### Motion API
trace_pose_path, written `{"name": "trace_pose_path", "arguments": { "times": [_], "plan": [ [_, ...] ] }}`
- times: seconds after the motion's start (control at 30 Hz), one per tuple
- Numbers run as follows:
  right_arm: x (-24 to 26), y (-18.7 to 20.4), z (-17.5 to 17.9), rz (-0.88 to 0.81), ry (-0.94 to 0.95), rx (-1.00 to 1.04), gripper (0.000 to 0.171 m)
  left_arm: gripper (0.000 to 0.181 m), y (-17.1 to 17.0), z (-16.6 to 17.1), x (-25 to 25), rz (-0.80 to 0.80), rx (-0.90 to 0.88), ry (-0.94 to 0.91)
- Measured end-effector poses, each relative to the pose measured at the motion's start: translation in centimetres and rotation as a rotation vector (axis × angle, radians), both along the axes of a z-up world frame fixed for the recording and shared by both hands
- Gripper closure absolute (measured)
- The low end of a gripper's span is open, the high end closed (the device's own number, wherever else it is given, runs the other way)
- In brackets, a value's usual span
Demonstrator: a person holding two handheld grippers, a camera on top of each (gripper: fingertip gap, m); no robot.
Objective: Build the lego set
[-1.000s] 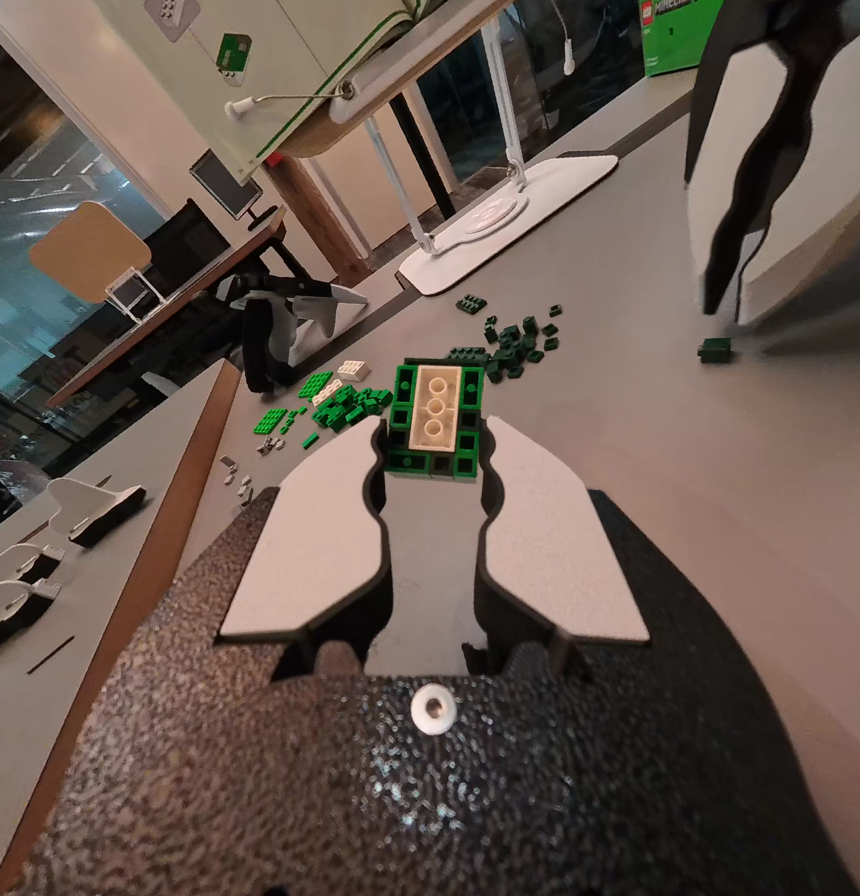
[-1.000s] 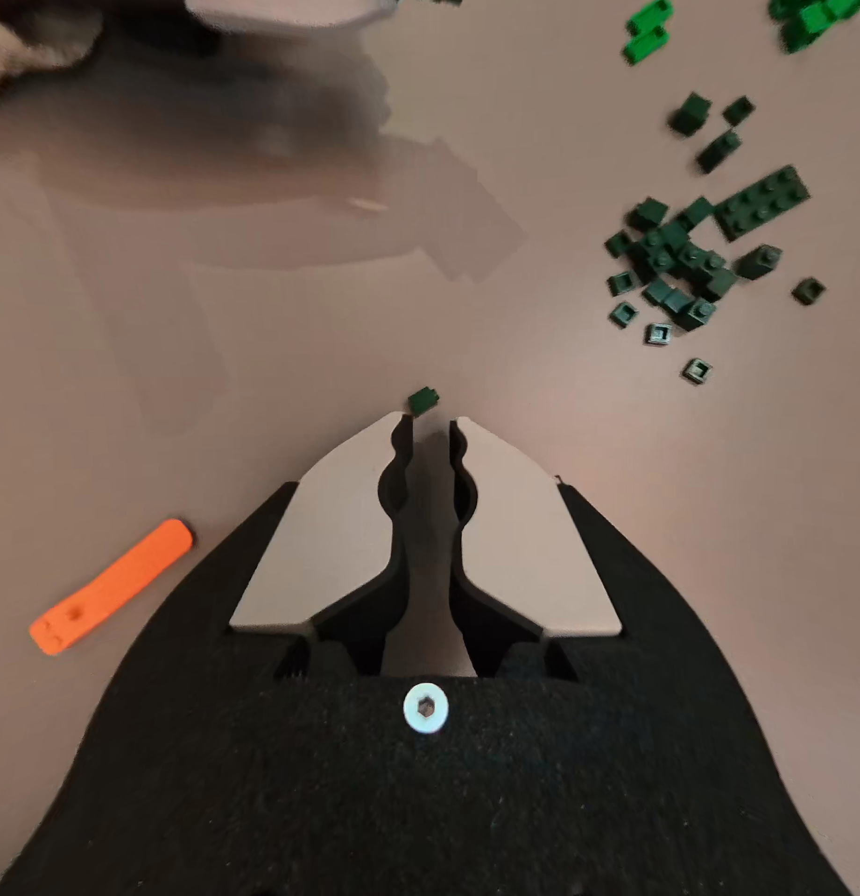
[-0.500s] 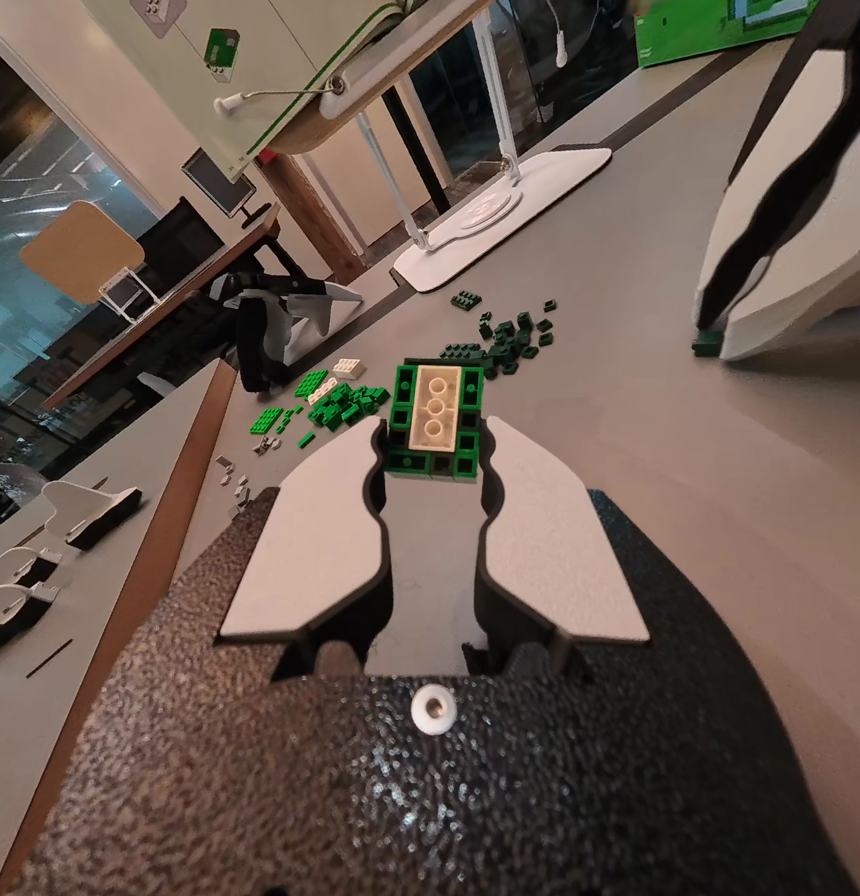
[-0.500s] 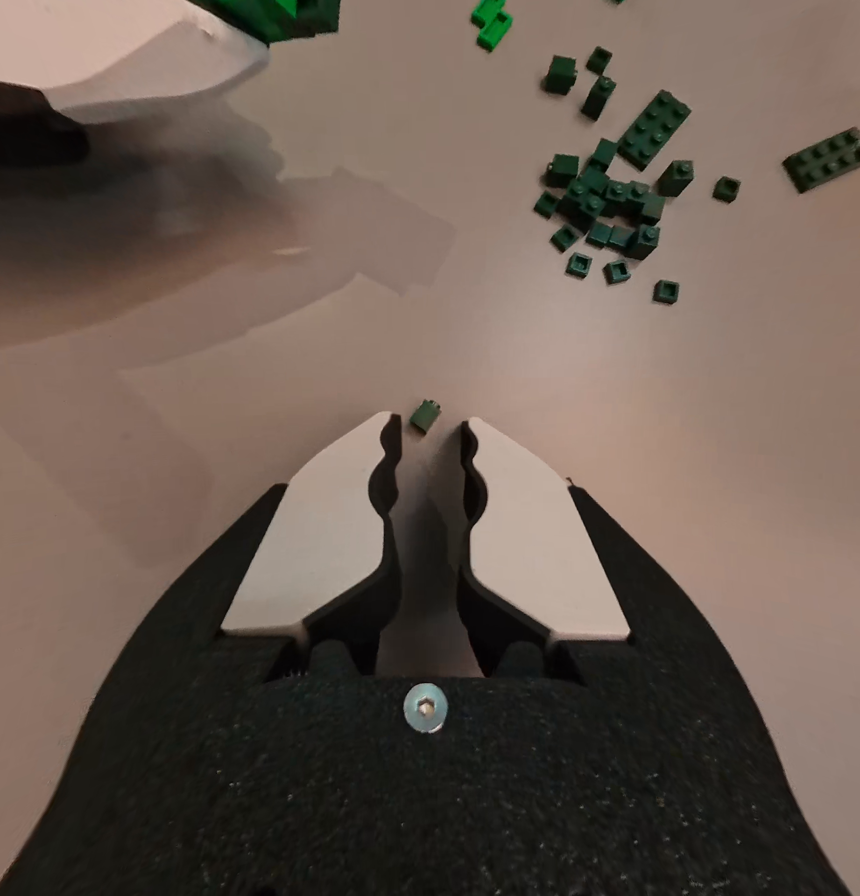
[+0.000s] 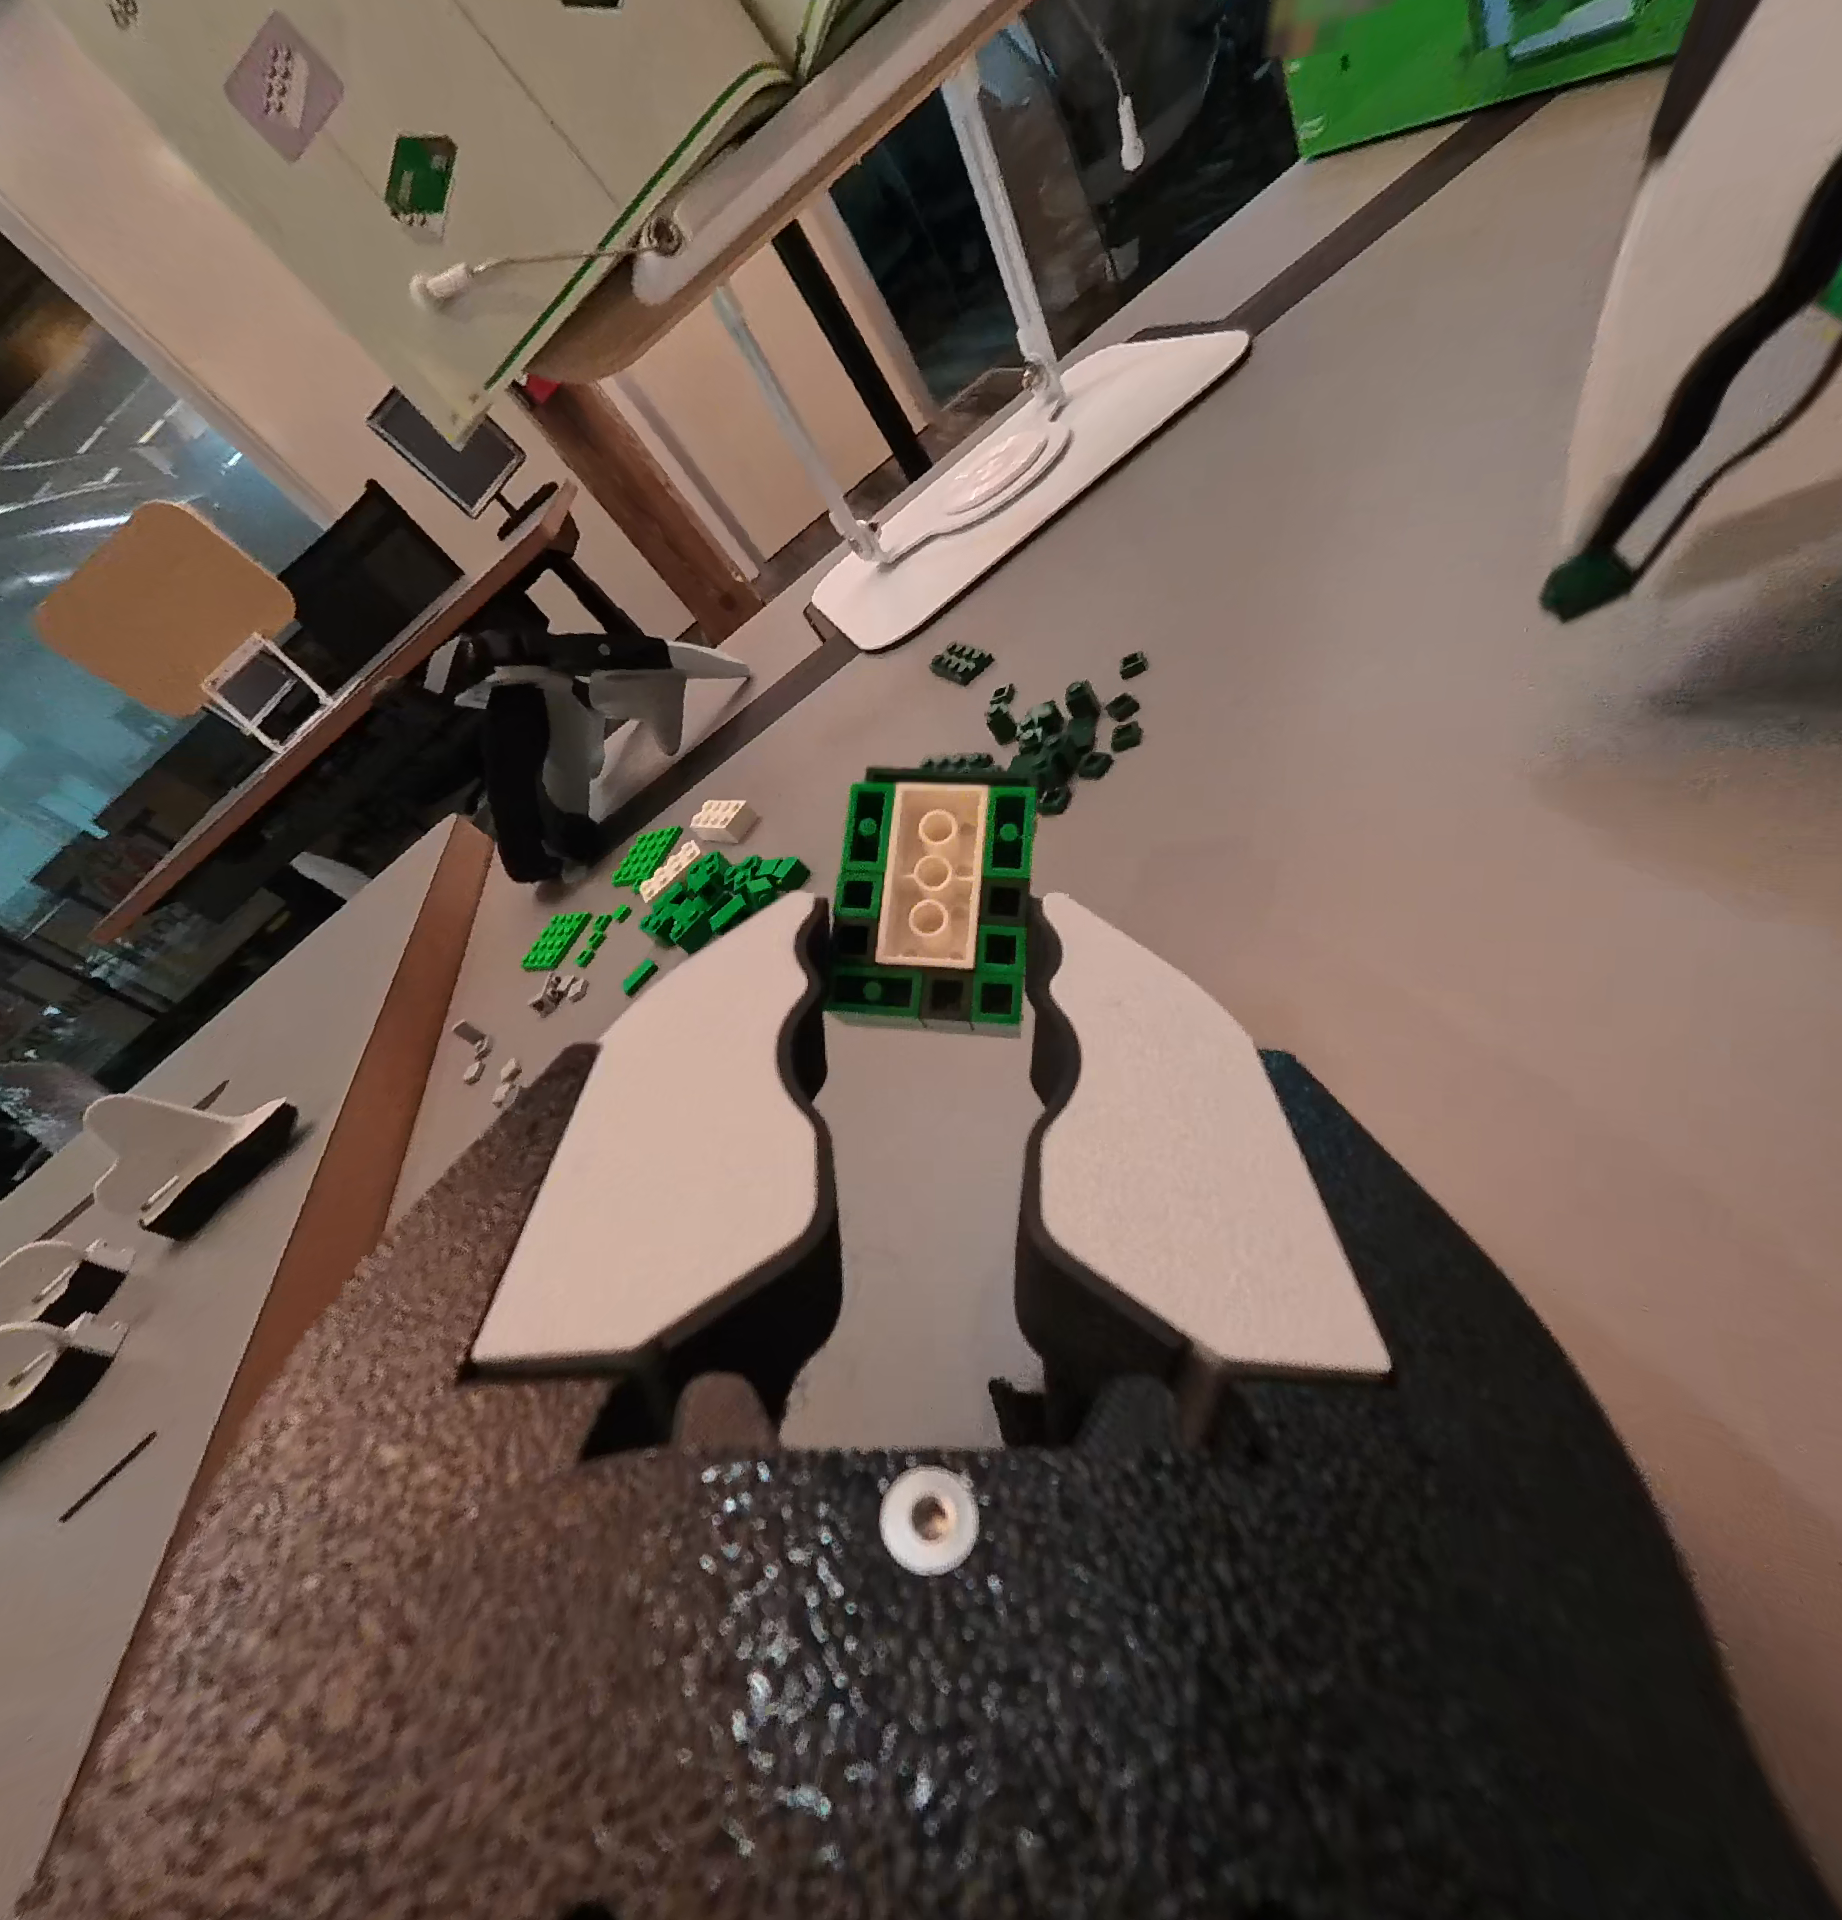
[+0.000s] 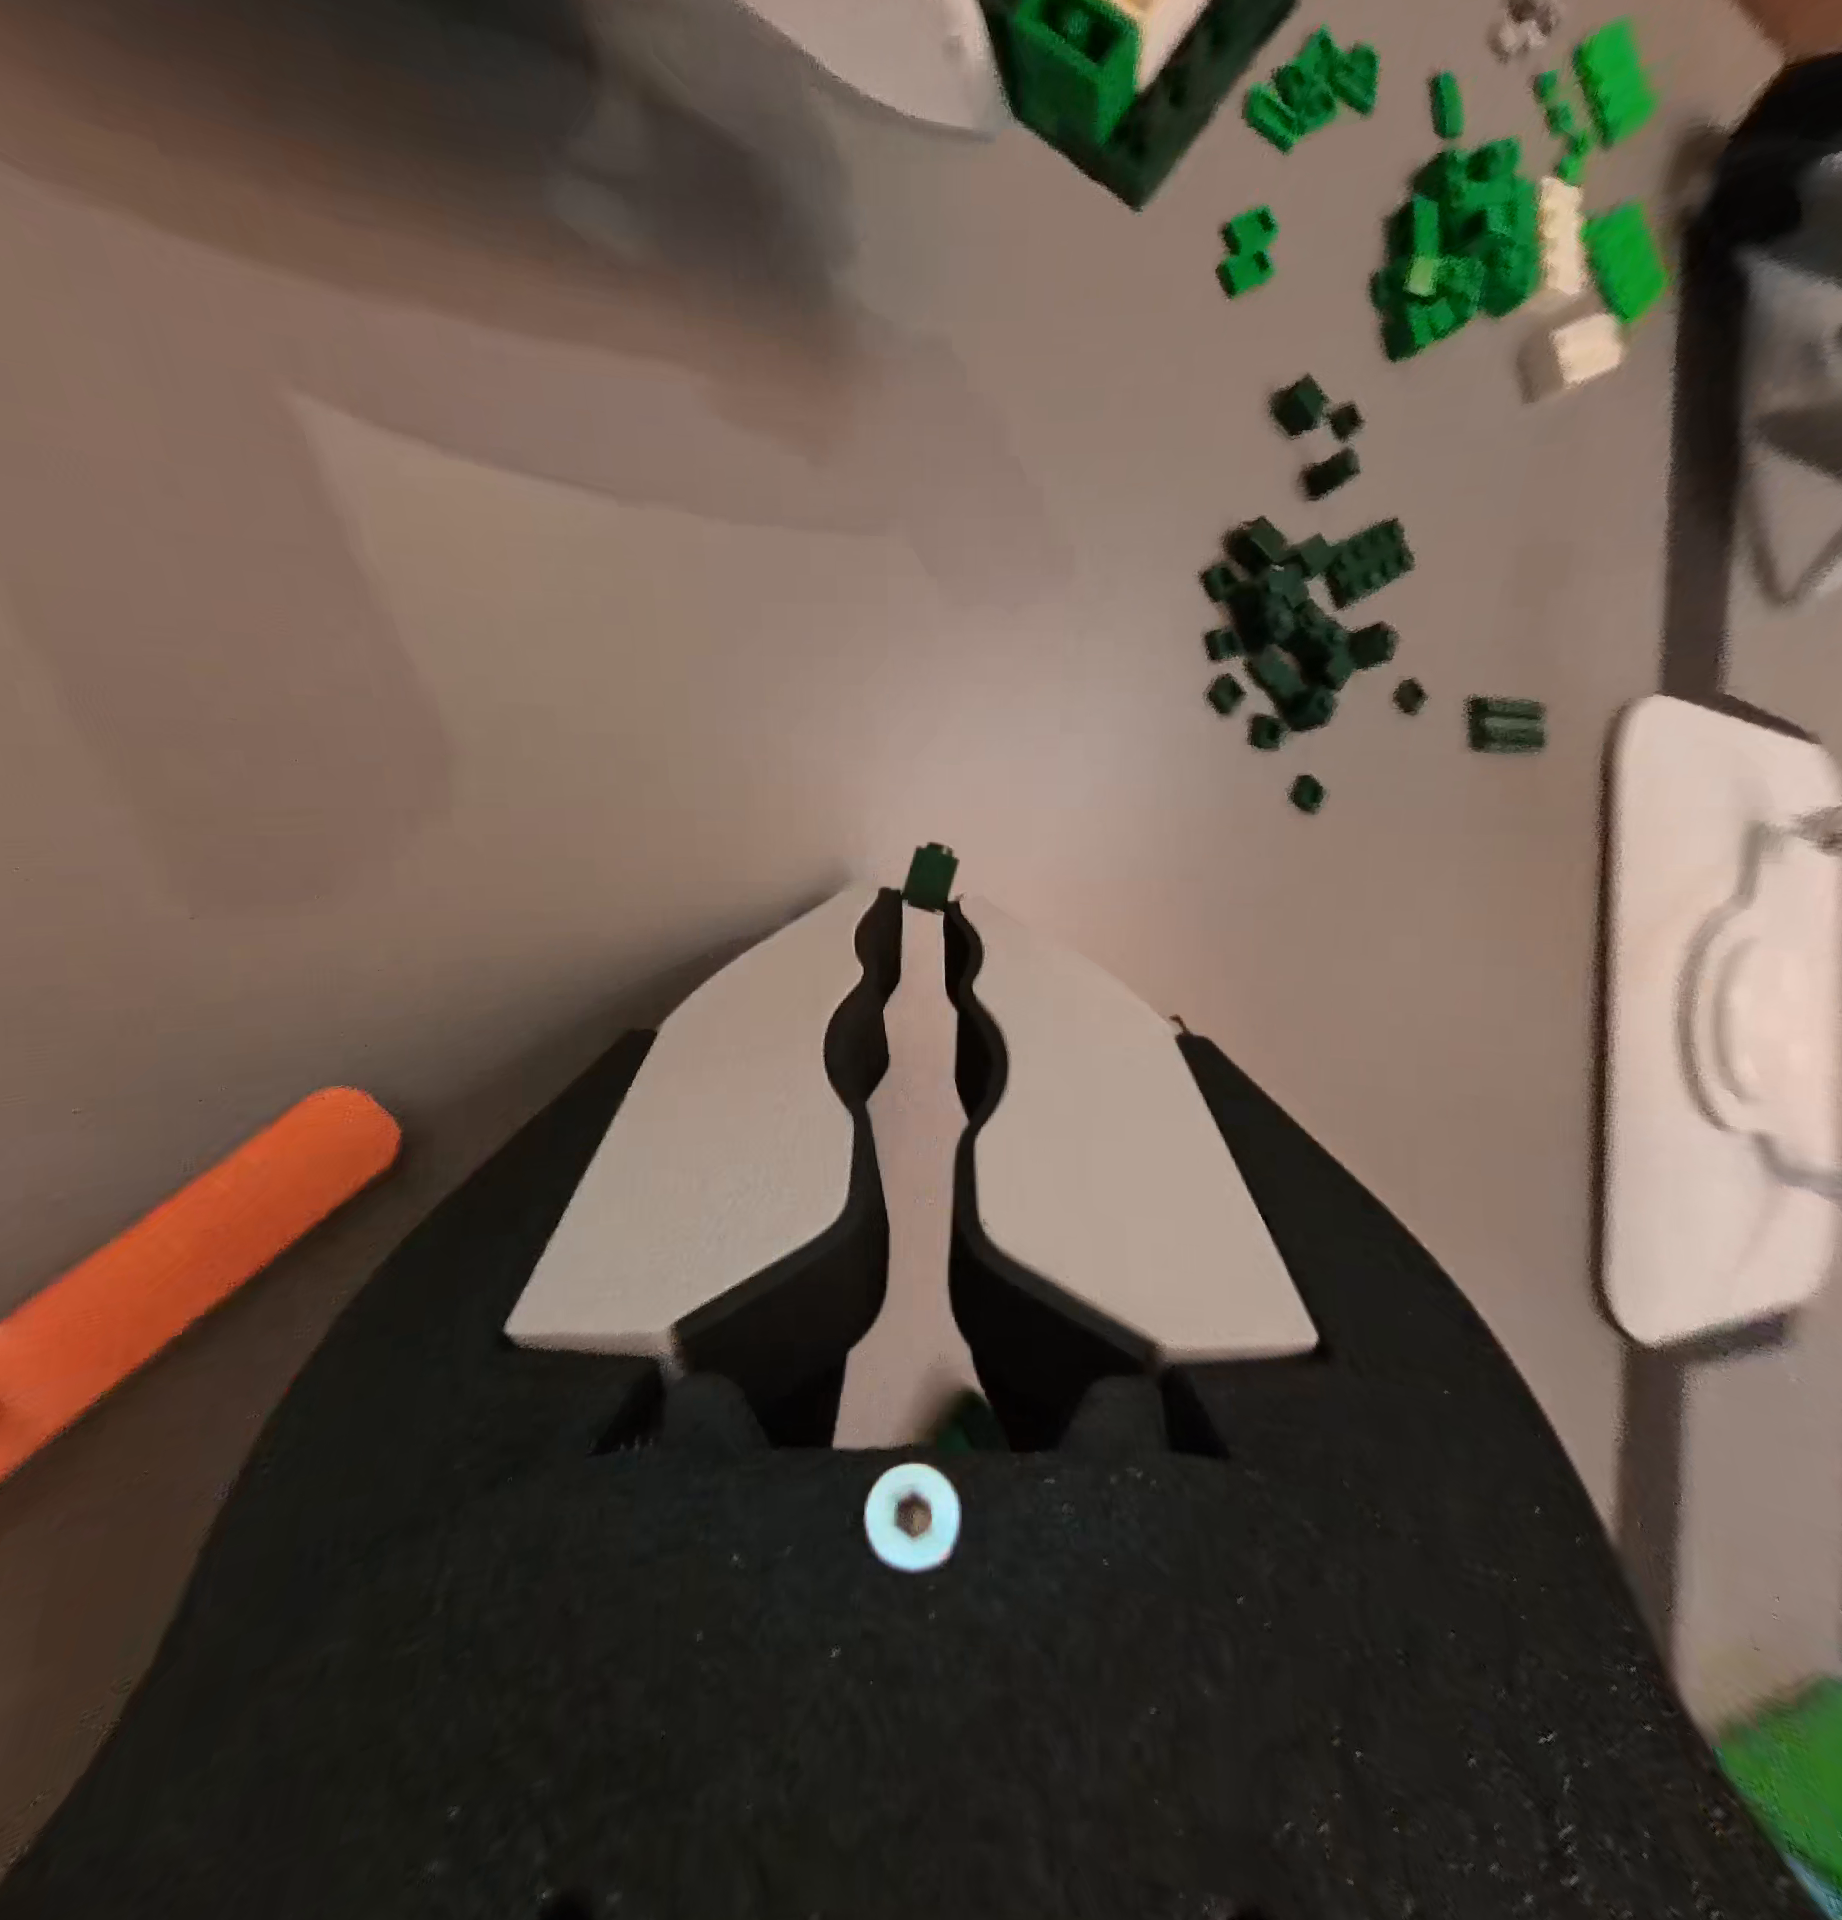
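My left gripper (image 5: 929,940) is shut on the sides of a green brick assembly (image 5: 865,862) with a cream plate set in its middle, underside up. The assembly also shows at the top of the right wrist view (image 6: 1093,73), tilted and off the table. My right gripper (image 6: 922,906) is shut on a small dark green brick (image 6: 932,878) at its fingertips, above the grey table (image 6: 481,727). In the left wrist view that gripper (image 5: 1603,561) hangs at the upper right with the brick (image 5: 1582,590) at its tip.
A dark green brick pile (image 6: 1291,634) and a bright green and white pile (image 6: 1457,260) lie to the right. An orange tool (image 6: 169,1268) lies left. A white lamp base (image 6: 1727,1039) stands far right. Spare grippers (image 5: 190,1153) rest on the neighbouring table. The grippers' ends are close to 15 cm from one another.
My right gripper closed on the small dark green brick that lay before its tips and rose off the table with it. My left gripper kept hold of the assembly.
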State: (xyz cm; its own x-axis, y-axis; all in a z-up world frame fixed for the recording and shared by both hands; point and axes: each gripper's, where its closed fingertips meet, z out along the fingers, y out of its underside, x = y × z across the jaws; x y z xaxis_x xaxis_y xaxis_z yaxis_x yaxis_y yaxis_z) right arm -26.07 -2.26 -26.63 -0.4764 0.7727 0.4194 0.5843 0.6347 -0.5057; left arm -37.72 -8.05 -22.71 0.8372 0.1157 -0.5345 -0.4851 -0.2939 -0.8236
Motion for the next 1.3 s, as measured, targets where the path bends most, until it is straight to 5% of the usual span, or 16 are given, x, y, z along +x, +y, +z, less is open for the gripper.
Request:
{"name": "trace_pose_path", "arguments": {
  "times": [0.43, 0.67, 1.03, 1.3],
  "plan": [
    [3.6, 2.0, 5.2, -0.083, 0.113, 0.002, 0.164, 0.145, -0.5, 0.0, -0.1, 0.049, -0.018, -0.027],
    [5.4, 1.3, 6.5, -0.046, 0.168, 0.02, 0.164, 0.145, -0.3, 1.0, 4.1, -0.069, -0.002, -0.016],
    [6.9, -0.1, 5.2, -0.012, 0.17, -0.106, 0.164, 0.145, 3.9, 0.3, 11.4, -0.218, -0.038, -0.018],
    [6.9, 0.0, 3.3, 0.02, 0.086, 0.056, 0.164, 0.145, 4.4, 0.4, 14.7, -0.327, -0.018, -0.062]
  ]
}}
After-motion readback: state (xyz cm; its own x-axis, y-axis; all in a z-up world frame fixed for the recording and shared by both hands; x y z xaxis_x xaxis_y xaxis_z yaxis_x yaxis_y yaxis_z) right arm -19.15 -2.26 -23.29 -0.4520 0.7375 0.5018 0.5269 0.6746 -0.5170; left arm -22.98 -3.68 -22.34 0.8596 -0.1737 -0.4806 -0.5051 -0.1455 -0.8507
